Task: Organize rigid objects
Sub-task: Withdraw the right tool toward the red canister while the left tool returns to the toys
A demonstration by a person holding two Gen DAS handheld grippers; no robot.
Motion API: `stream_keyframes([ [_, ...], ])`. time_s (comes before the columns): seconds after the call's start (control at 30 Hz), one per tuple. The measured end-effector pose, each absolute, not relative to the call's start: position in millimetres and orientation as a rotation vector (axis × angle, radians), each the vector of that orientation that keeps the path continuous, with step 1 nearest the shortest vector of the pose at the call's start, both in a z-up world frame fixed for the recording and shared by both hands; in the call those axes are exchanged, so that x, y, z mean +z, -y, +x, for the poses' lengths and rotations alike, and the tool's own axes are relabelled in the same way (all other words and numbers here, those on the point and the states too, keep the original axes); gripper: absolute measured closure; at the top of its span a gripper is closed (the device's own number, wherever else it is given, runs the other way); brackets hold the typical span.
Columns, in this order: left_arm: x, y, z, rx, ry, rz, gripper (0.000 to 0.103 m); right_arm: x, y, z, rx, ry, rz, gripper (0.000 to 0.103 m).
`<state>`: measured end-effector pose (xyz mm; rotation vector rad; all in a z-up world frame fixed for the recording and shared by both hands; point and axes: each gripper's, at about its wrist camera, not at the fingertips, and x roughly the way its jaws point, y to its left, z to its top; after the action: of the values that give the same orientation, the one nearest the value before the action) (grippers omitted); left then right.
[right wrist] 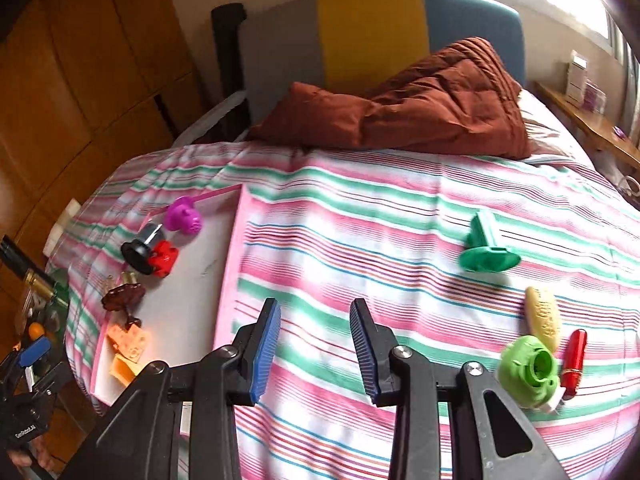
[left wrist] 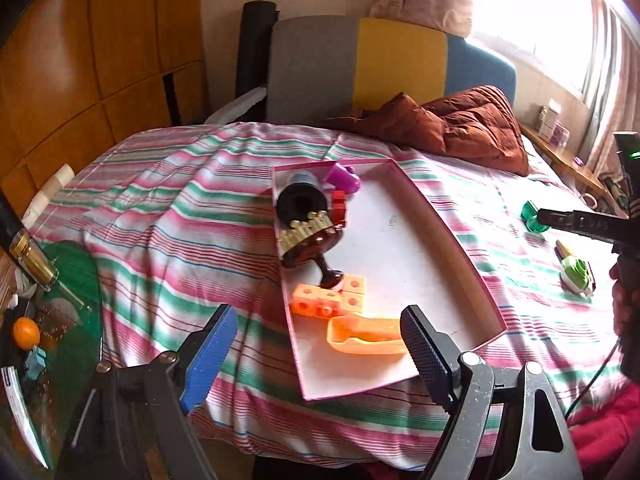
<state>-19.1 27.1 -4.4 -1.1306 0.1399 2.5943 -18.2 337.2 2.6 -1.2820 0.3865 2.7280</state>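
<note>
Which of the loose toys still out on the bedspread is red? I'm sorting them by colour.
The small red cylinder, lying beside the yellow corn piece and the light green round toy. The other loose piece, the darker green flanged one, lies apart.

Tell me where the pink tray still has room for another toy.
The pink tray is bare along its right side, from the far corner to the near one. Its left side is crowded: purple toy, black knob, brown goblet, orange blocks, orange scoop.

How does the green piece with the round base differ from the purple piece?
The green piece lies out on the striped bedspread; the purple piece sits inside the pink tray. The green one is larger, with a wide flat base; the purple one is rounder. Both look like plastic toys.
</note>
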Motion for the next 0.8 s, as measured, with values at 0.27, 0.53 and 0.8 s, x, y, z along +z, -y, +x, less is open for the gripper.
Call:
stream_keyframes([
  [0.27, 0.2, -51.0, -12.9, 2.546, -0.209, -1.105, 0.019, 8.3, -420.4, 16.5, 2.575, -0.455, -1.129, 0.067],
  [0.53, 4.9, -83.4, -14.1, 2.494, -0.269, -1.09, 0.019, -15.3, -502.2, 61.4, 2.339, -0.645, -0.971, 0.067],
  [0.8, 10.2, -138.9, -16.9, 2.383, -0.311, -1.051, 0.019, -23.3, -543.1, 87.3, 2.182, -0.925, -0.895, 0.067],
])
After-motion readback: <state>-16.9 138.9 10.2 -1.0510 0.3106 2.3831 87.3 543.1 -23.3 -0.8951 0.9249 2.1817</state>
